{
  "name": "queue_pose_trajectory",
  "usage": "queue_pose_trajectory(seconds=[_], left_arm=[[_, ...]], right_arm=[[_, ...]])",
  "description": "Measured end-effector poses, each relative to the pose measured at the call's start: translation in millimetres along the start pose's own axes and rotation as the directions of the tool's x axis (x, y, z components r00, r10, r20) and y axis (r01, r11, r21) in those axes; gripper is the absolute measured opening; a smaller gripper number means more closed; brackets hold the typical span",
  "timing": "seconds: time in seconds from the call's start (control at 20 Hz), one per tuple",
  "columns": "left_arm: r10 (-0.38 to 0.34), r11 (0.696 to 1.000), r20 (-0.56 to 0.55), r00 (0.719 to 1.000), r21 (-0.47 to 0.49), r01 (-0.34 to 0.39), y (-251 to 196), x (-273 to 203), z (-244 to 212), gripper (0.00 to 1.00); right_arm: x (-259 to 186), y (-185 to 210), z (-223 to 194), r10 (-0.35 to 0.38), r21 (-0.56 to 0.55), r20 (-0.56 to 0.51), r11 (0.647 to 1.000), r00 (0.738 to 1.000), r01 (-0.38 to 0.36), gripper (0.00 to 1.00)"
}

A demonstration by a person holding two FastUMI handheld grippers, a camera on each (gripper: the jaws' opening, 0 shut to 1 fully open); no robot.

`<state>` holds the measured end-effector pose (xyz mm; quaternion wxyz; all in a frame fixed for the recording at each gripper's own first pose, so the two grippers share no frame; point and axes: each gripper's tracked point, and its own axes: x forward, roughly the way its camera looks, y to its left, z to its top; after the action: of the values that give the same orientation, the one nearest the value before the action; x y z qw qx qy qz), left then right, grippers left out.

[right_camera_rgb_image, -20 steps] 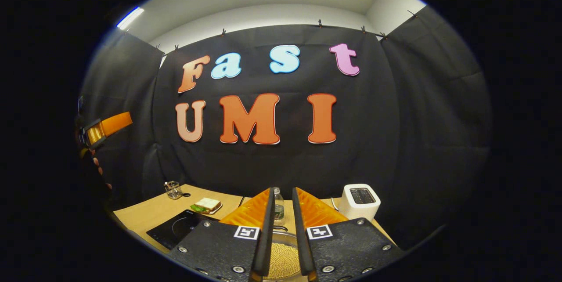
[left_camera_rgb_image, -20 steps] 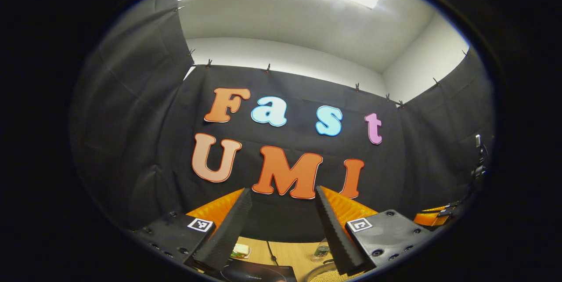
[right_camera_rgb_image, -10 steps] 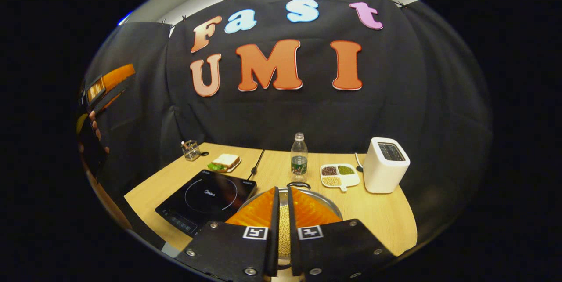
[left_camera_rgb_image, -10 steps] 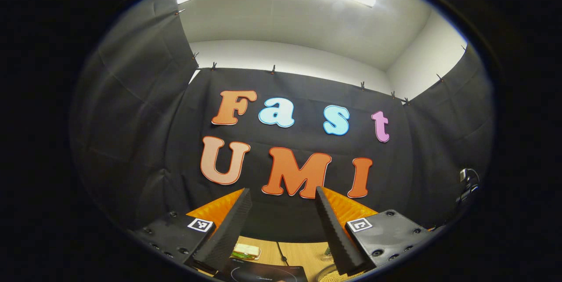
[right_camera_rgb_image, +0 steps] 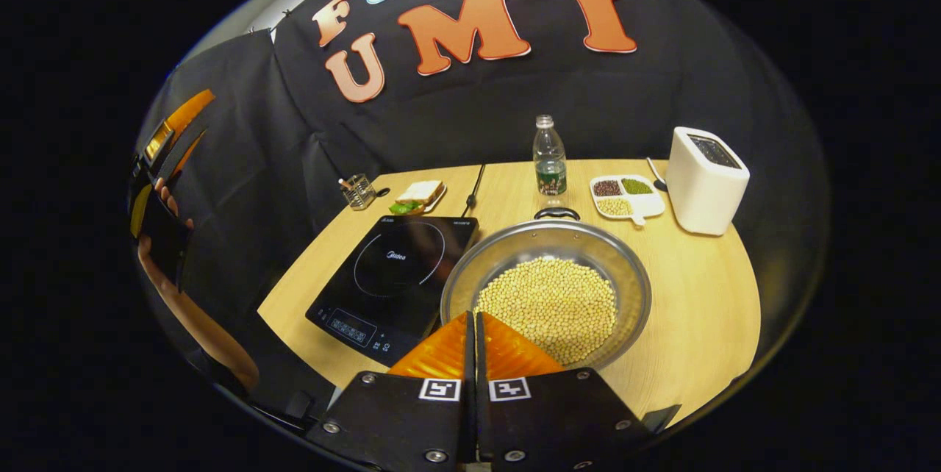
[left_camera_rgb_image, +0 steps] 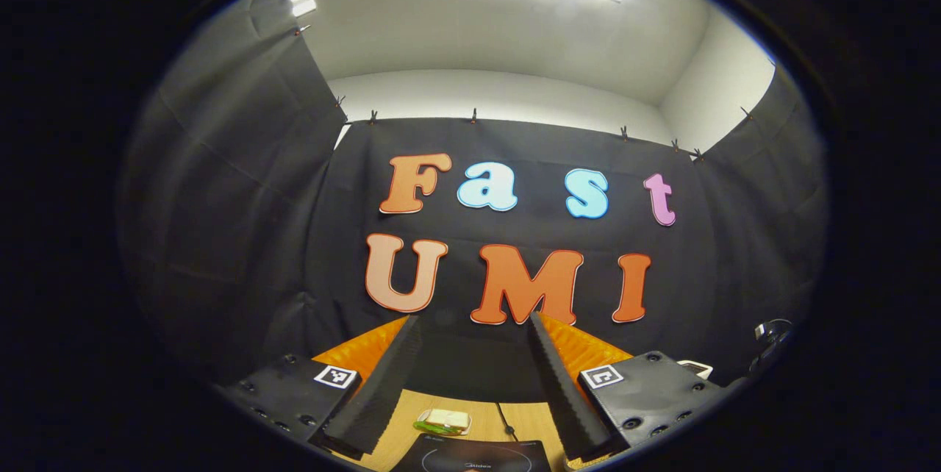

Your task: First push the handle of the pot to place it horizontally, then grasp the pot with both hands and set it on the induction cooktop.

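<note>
The right gripper [right_camera_rgb_image: 473,321] has its jaws pressed together, empty, above the near rim of the pot [right_camera_rgb_image: 546,299] of beans. The pot sits on the table [right_camera_rgb_image: 706,295], touching the cooktop [right_camera_rgb_image: 393,270] to its left. The left gripper [left_camera_rgb_image: 470,325], jaws wide, is raised toward the wall.

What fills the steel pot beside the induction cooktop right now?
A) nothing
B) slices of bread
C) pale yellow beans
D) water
C: in the right gripper view the pot holds a heap of pale yellow beans, and it sits on the table just right of the induction cooktop.
</note>
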<state>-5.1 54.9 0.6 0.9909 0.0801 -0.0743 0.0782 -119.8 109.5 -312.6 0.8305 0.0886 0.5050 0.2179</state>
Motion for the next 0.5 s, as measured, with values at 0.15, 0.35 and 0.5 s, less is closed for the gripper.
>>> queue_pose_trajectory(seconds=[0.15, 0.35, 0.5], left_arm=[[0.014, 1.0, 0.006, 1.0, 0.015, -0.014, 6.5, -1.8, 3.9, 0.93], [0.027, 1.0, 0.001, 1.0, 0.009, -0.027, 15.0, -3.6, -0.4, 0.93], [0.041, 0.999, -0.017, 0.999, 0.01, -0.041, 21.8, -2.4, -6.5, 0.93]], right_arm=[[2.6, 11.3, -16.8, 0.046, 0.011, -0.066, 0.999, 0.997, -0.046, 0.0], [14.6, 19.0, -35.6, 0.072, 0.057, -0.153, 0.996, 0.986, -0.064, 0.0], [23.6, 20.7, -52.7, 0.079, 0.07, -0.214, 0.995, 0.974, -0.065, 0.0]])
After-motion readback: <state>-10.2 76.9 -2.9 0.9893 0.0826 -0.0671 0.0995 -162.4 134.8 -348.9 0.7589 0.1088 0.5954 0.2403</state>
